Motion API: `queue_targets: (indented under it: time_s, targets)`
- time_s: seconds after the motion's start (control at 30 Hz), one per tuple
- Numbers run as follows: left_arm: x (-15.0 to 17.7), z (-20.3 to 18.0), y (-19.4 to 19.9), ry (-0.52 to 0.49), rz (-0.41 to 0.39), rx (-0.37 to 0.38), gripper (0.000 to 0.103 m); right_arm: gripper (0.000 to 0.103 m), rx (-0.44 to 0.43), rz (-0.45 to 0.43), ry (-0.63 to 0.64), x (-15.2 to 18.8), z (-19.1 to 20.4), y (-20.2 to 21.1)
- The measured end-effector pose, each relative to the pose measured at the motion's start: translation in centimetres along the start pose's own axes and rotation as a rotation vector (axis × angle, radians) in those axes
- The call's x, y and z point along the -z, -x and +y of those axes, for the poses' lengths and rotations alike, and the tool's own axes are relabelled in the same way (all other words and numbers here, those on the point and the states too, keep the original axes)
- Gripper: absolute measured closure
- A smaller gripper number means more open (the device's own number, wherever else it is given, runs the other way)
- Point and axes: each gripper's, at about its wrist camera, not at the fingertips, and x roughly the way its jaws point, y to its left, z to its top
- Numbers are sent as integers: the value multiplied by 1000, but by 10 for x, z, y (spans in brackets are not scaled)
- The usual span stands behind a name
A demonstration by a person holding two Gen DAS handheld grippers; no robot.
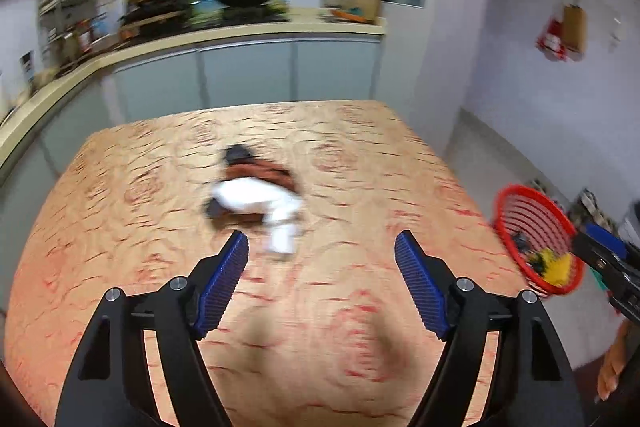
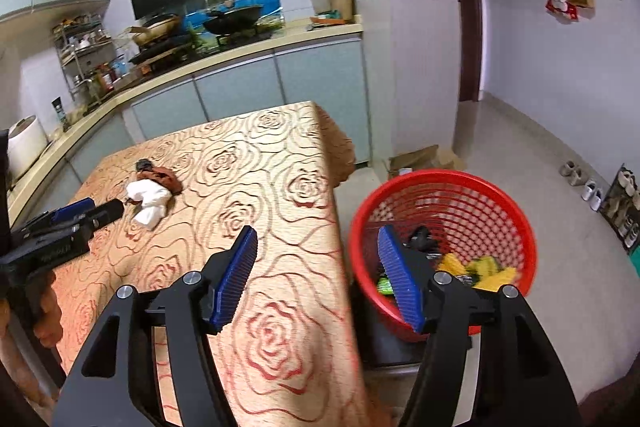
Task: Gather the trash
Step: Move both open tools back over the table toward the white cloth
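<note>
A small heap of trash lies on the rose-patterned tablecloth: a crumpled white tissue against a brown wrapper and a dark scrap. My left gripper is open and empty, just short of the tissue. The heap also shows in the right wrist view, tissue and brown wrapper. My right gripper is open and empty, over the table's right edge beside a red mesh basket holding yellow, green and dark trash.
The basket stands off the table's right side on a dark stand. A kitchen counter with woks runs behind the table. Cardboard and shoes lie on the floor at right.
</note>
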Motion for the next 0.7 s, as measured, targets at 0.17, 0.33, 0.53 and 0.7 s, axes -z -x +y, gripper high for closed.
queue_targets:
  time_s: [0.17, 0.33, 0.53, 0.7]
  targets:
    - [-5, 44, -3, 87, 6, -36, 30, 41, -19, 17, 8, 0, 11, -9]
    - [-2, 52, -16, 101, 35, -19, 30, 41, -27, 28, -2, -1, 13, -16]
    - [-1, 35, -45, 76, 82, 0, 30, 41, -29, 37, 15, -3, 18, -22]
    - [-8, 21, -67, 43, 103, 2, 30, 41, -29, 40, 11, -5, 17, -26]
